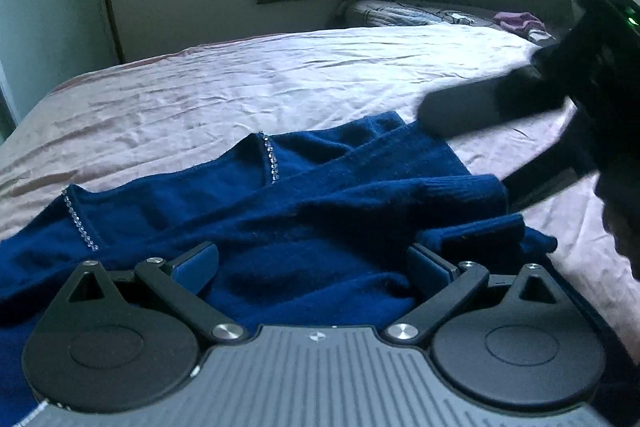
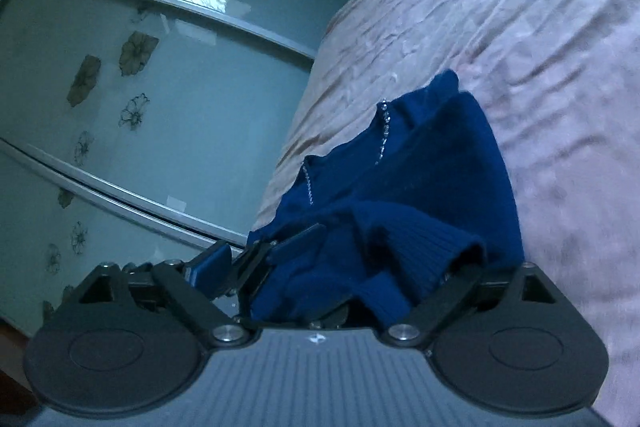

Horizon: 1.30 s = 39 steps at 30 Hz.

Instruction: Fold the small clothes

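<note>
Here, no legible writing on blue sweater [image 1: 304,211]

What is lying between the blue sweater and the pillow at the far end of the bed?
Only wrinkled pink bedsheet. In the left wrist view the stretch from the blue sweater to the pillow holds nothing else; the right gripper intrudes only at the side.

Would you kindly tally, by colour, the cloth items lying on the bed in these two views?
Navy blue: 1, the sweater with rhinestone trim, partly folded.
Pale pink: 1, the bedsheet under it.
Purple: 1, a small crumpled cloth near the headboard.
Patterned grey: 1, the pillow.
Total: 4.
</note>
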Available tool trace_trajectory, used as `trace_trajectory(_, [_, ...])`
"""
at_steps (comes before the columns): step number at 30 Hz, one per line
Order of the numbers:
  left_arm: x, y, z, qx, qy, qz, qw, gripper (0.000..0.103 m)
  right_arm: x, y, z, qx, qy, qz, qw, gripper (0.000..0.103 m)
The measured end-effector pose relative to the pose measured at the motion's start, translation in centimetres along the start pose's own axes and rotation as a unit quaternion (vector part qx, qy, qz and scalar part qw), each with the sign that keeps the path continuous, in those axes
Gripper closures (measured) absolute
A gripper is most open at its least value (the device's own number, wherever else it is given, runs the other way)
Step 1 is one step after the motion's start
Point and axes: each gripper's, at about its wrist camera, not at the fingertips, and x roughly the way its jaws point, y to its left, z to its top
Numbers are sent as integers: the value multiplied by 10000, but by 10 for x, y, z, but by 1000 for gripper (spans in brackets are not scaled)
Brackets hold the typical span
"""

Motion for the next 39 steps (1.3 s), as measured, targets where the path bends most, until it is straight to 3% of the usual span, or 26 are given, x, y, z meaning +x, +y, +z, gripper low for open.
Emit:
trace_trajectory(4, [4, -3, 1, 10, -40, 47, 10000, 0, -14, -9, 18, 418, -644, 239, 9968, 9])
trace_trajectory(7, [5, -4, 3, -18, -7, 28, 10000, 1, -11, -18, 25, 540, -649, -24, 9964, 10])
trace_trajectory(11, [-8, 3, 8, -83, -60, -80, 9999, 1, -10, -23, 25, 526, -515, 46, 9973, 10])
trace_trajectory(15, [-8, 12, 18, -228, -162, 87, 9996, 0, -15, -27, 30, 558, -367, 43, 9978, 11])
trace_trajectory(18, [11, 11, 13, -74, 211, 97, 9997, 1, -22, -21, 30, 405, -257, -198, 9987, 11])
trace_trajectory(20, [10, 8, 5, -36, 47, 124, 9999, 0, -34, -19, 27, 319, -254, -423, 9983, 11])
trace_trajectory(22, [5, 8, 5, -6, 5, 153, 9999, 2, -53, -9, 21, 50, -367, -1132, 9929, 10])
trace_trajectory(24, [-4, 10, 6, -87, -114, 146, 9998, 2, -69, 17, 5, -566, -737, -2315, 9684, 9])
trace_trajectory(25, [-10, 12, 7, -120, -235, 123, 9996, 2, -72, 31, -4, -906, -922, -2627, 9562, 9])
trace_trajectory(28, [-24, 15, 9, -188, -452, 316, 9983, 1, -62, 71, -32, -1838, -1252, -2813, 9335, 11])
trace_trajectory(29, [-27, 17, 8, -215, -500, 430, 9976, 1, -52, 83, -39, -2179, -1287, -3016, 9192, 11])
trace_trajectory(31, [-32, 21, 6, -249, -533, 654, 9961, 1, -20, 105, -55, -3168, -1196, -3669, 8664, 12])
trace_trajectory(32, [-34, 24, 4, -248, -520, 741, 9956, 1, -5, 110, -60, -3538, -1074, -3809, 8475, 20])
trace_trajectory(33, [-34, 27, 2, -245, -498, 810, 9952, 1, 9, 113, -64, -3856, -873, -3778, 8373, 32])
trace_trajectory(37, [-20, 38, -4, -293, -169, 876, 9956, 1, 35, 108, -65, -4251, -272, -3719, 8247, 43])
trace_trajectory(39, [-10, 37, -9, -231, 2, 813, 9964, 1, 38, 94, -61, -4078, 22, -3833, 8287, 51])
